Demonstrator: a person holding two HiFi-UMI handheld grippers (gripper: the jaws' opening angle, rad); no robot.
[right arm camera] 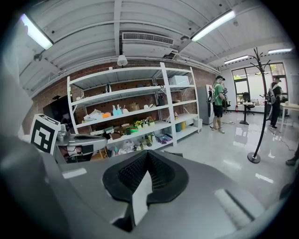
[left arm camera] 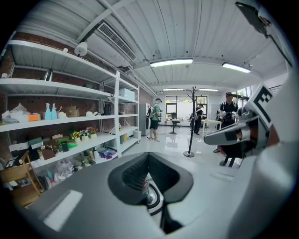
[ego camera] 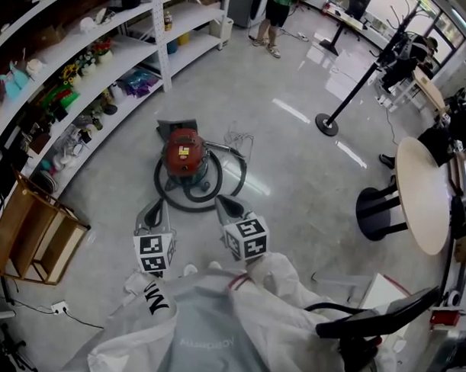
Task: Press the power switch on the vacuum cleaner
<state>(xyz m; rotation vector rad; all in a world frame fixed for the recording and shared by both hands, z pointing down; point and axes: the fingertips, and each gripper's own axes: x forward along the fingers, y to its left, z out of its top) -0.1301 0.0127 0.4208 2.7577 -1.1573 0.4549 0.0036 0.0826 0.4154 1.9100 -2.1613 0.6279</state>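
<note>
The red canister vacuum cleaner sits on the grey floor, with its black hose looped around it. My left gripper hangs just short of the hose on the near side, jaws together and nothing in them. My right gripper is beside it to the right, also shut and empty, pointing toward the vacuum's right side. In the left gripper view a sliver of the vacuum cleaner shows through the narrow slit under the closed left gripper. The right gripper faces the shelves.
White shelving with small items runs along the left. A wooden crate stands at the near left. A black pole stand, a round table and a black chair are on the right. A person stands far back.
</note>
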